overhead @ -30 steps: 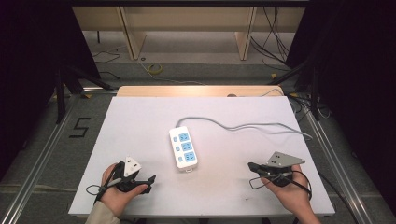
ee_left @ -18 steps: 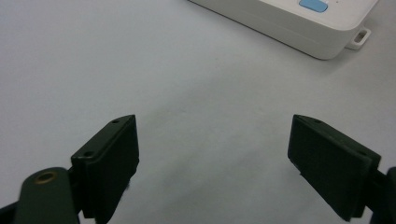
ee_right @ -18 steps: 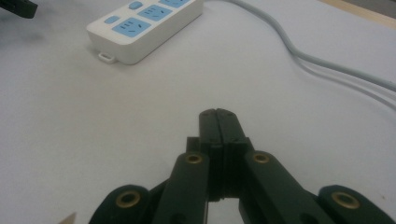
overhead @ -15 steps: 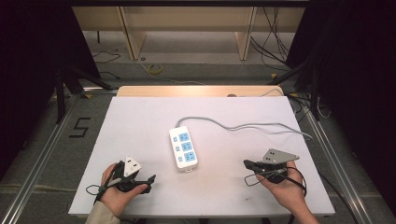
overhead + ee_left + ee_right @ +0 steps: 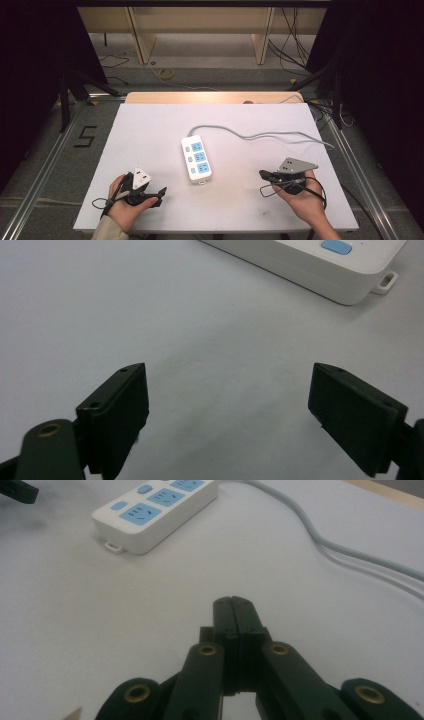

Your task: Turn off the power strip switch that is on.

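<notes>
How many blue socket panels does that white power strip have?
3, in a row along the power strip: one at the cable end, one in the middle, one at the near end.

dark room, wooden shelving (image 5: 200, 25), grey floor (image 5: 50, 145)

Light comes from overhead w/ the white table (image 5: 150, 130) evenly bright, soft short shadows under my hands, while the surroundings at 9 and 3 o'clock drop to near black and the high view is a bit soft overall. In my left gripper view the jaws sit dark and slightly blurred at 7 and 5 o'clock, table going blue-grey, and the power strip (image 5: 320, 265) at 1 o'clock is glary white. In my right gripper view the near jaw links at 6 o'clock are out of focus, strip at 11 o'clock is sharper, and there's a dim shadow patch in the 10 o'clock corner.
</notes>
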